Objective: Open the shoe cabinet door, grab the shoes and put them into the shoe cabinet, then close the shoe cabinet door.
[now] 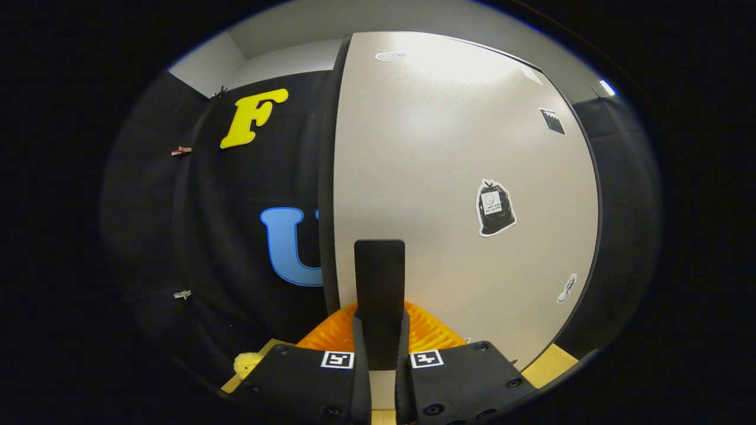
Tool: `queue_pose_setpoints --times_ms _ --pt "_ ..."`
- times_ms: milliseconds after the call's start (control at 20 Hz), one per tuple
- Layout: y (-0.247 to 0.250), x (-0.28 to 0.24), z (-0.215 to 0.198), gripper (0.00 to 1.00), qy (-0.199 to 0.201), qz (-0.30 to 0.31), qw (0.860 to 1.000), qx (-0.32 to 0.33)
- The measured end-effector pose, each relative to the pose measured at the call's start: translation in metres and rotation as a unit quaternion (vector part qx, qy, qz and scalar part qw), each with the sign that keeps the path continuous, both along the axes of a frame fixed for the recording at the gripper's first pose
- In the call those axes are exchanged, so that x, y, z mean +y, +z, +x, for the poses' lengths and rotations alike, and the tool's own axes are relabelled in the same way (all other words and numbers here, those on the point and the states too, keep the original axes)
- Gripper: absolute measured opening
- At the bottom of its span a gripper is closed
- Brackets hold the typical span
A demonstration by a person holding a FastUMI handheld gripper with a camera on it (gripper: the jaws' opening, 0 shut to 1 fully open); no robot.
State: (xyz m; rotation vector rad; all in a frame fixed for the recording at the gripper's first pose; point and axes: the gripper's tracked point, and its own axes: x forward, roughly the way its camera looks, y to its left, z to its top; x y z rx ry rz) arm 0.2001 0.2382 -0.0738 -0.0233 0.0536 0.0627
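The door (449,177) of the shoe cabinet stands close ahead: a broad, flat, pale grey panel with a smooth matt face and a thin dark edge down its left side and along its curved right side. A bright patch of ceiling light glares on its upper part. Several stickers dot the panel: a black bag-shaped one (495,208) right of centre, a small dark square one (552,121) near the upper right edge, a pale oval one (390,56) at the top, and a small light one (567,288) near the lower right edge.

A dark, flat, upright handle (380,277) sticks out from the lower part of the door near its left edge. The gripper (381,342) is clenched on this handle, one finger pressing each side of it. Ribbed orange pieces (428,330) fan out just behind the fingers at either side of the handle.

Left of the door hangs black cloth (218,236), softly creased, held by small clips (181,151). Above it rise plain light walls (277,62) and a pale ceiling. Low at the left and right, strips of light wooden surface (549,363) show, and a fuzzy yellow thing (247,363) lies at the left strip, too little of it seen to name.
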Motion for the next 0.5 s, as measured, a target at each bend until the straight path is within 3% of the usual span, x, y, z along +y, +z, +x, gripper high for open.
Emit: queue_pose_setpoints --times_ms 500 --pt "0.011 -0.029 -0.086 0.2 0.068 0.024 0.997 0.006"
